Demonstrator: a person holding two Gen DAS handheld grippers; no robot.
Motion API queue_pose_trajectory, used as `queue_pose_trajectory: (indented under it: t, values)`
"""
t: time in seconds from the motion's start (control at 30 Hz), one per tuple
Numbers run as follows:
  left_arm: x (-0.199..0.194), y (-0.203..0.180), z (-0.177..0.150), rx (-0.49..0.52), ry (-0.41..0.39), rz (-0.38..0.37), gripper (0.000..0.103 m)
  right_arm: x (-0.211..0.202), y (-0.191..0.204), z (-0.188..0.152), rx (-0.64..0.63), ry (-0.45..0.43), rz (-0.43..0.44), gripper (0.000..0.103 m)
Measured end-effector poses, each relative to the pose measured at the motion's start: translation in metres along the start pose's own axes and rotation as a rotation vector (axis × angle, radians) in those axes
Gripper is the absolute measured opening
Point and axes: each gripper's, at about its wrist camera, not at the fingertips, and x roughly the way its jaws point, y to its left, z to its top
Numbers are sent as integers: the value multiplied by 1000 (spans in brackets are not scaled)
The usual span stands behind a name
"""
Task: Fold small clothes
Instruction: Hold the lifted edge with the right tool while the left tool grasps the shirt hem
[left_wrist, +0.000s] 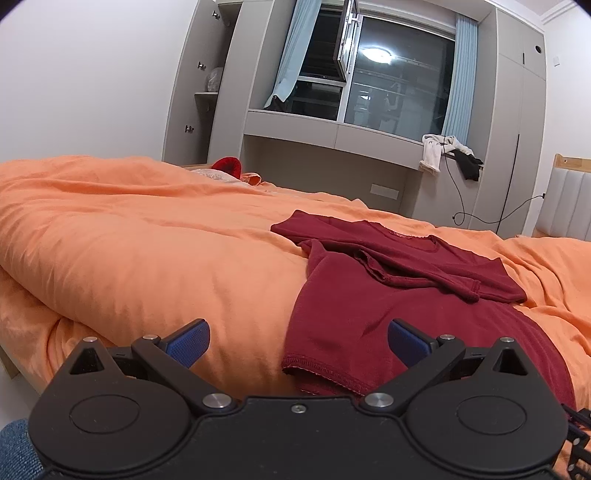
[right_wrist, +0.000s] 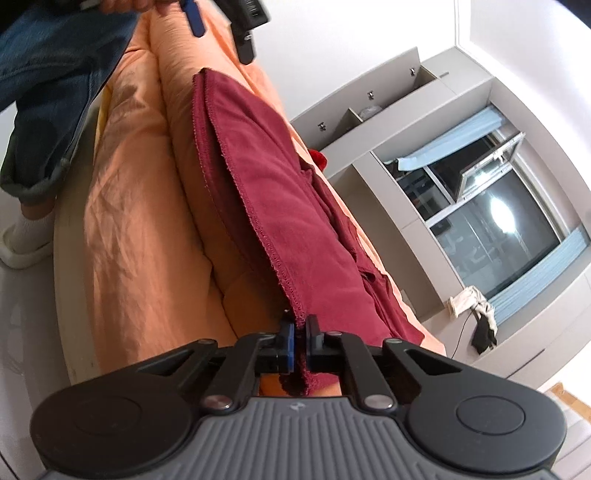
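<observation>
Pinched between the right gripper's (right_wrist: 300, 345) blue pads is the near hem corner of a dark red shirt (left_wrist: 373, 295); the jaws are closed tight on the stitched edge. That shirt lies on an orange duvet (left_wrist: 129, 240) across the bed, body towards the near edge, hem hanging slightly over it, sleeves already folded in over the chest near the far end. Left gripper (left_wrist: 298, 341) hovers just short of the hem's other corner, fingers wide apart, holding nothing. Judging by this, the step in hand is taking hold of the bottom hem to fold it up. Next, the left fingers probably need to close on the left hem corner, then both lift and carry the hem towards the collar. Beyond the bed stand grey cupboards (left_wrist: 207, 81) and a dark window (left_wrist: 399, 81).
</observation>
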Motion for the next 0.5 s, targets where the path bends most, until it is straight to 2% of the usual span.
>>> queue_pose_trajectory:
  t: [0.2,0.37,0.5]
  values:
    - [0,2,0,1,1,3,102,-22,-18,-6,35,52,-13,5]
    - [0,2,-1,12,-2,-4,102,-19,-25,-6,30,71,-33,5]
    - [-6,1,-4,65,-21,-60,102,-14,-56,-10,149,91,-39,5]
